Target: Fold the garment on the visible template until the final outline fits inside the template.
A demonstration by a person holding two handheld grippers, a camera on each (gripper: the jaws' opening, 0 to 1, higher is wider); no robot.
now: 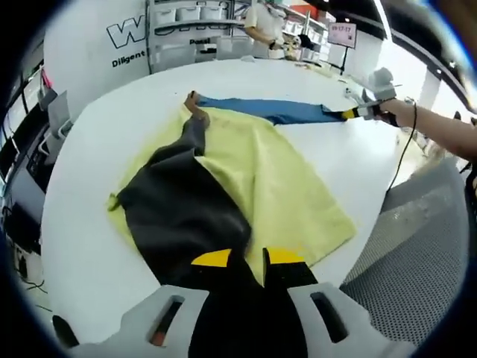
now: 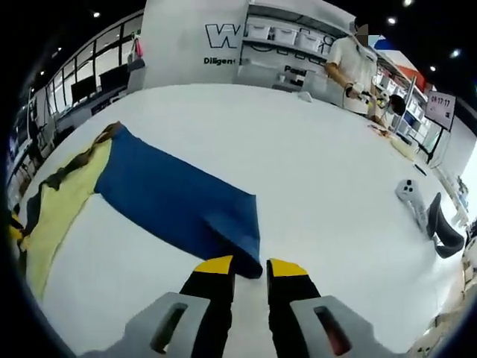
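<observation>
Together, the left gripper (image 1: 247, 259) pinches the dark grey trouser leg (image 1: 182, 209) over the yellow cloth template (image 1: 283, 186), while the right gripper (image 2: 241, 265) clamps the blue trouser leg (image 2: 179, 198) on the white worktop (image 2: 313, 171).

Setting: a lab or demo workspace, open-plan. Large white table (image 2: 313, 171) takes up the middle of both views. At the top of the frame, a white wall panel (image 2: 186, 45) with big outlined lettering and a smaller line beginning "Diligen". Beside it, shelving (image 2: 283, 37) stacked with white bins. Person in a white top (image 2: 350, 67) works at a bench, upper right. Small digital clock display (image 2: 441, 104) at right edge. Dark ceiling with spot lights (image 2: 393, 20).
</observation>
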